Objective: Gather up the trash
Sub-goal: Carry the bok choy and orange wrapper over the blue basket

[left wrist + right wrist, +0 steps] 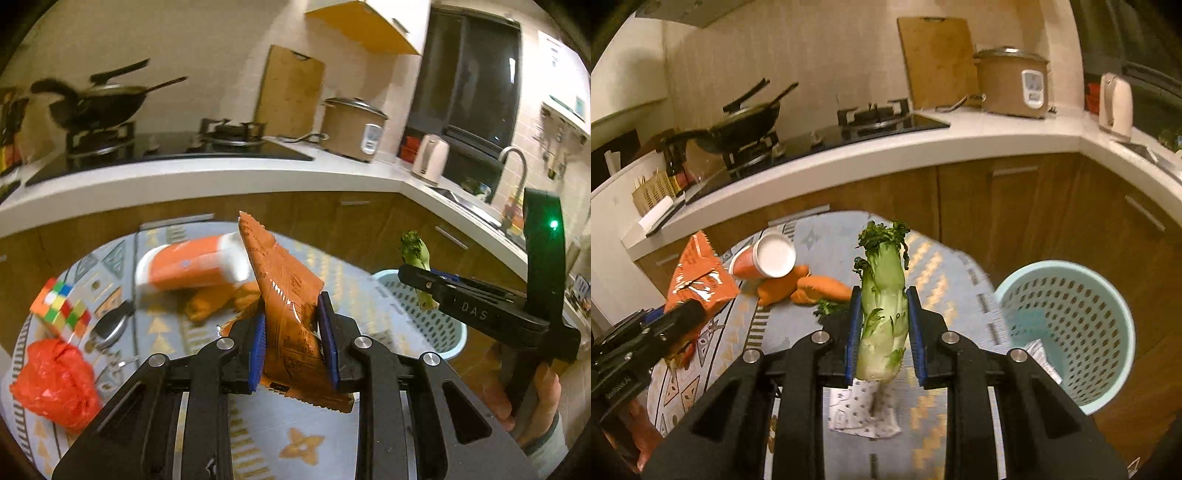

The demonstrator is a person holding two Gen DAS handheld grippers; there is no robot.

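While the left wrist view is looking over the table, the left gripper (291, 332) is pinching an orange wrapper (284, 291) mid-body above the patterned cloth — light, crinkly, likely slippery. From the right wrist, the right gripper (882, 332) is clamping a vegetable stalk (882, 317) upright near its firm base — leafy top fragile; the blue bin (1067, 332) is waiting at right.
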